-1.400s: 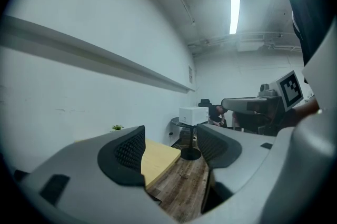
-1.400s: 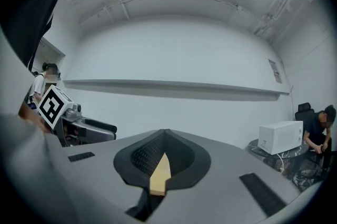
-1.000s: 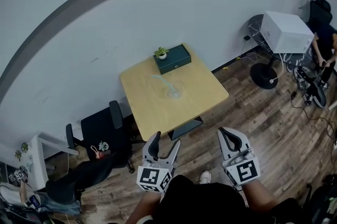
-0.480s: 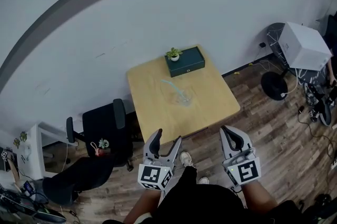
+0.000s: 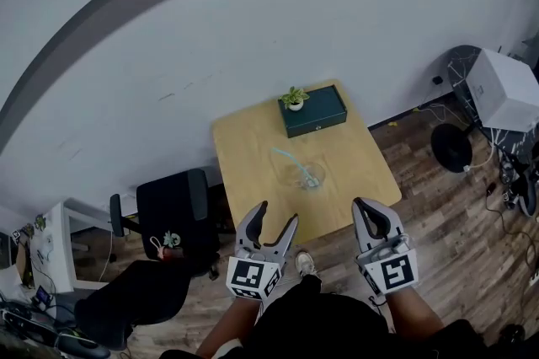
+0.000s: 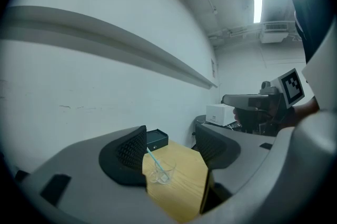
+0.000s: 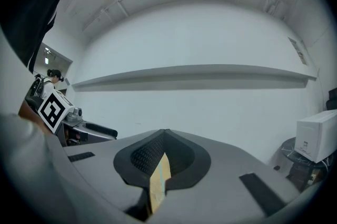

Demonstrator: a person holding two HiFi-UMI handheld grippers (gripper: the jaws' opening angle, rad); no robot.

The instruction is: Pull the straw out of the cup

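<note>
A clear glass cup [image 5: 308, 175] stands near the middle of the light wooden table [image 5: 253, 147], with a pale blue straw [image 5: 285, 157] leaning out of it toward the back left. Both grippers hang over the floor, short of the table's near edge. My left gripper [image 5: 274, 225] is open and empty; in the left gripper view the cup [image 6: 159, 172] and straw [image 6: 151, 156] show far off between its fingers [image 6: 128, 153]. My right gripper [image 5: 374, 219] is shut with nothing in it; in the right gripper view its pads [image 7: 149, 154] meet at the tip over a thin sliver of table.
A dark green box [image 5: 315, 110] with a small potted plant [image 5: 294, 99] sits at the table's far edge against the white wall. A black office chair [image 5: 173, 204] stands left of the table. A white box [image 5: 504, 88] and a fan base [image 5: 451, 145] are at right on the wood floor.
The table, cup and box have drawn nearer and shifted right in the head view. Both grippers keep the same pose in front of the body.
</note>
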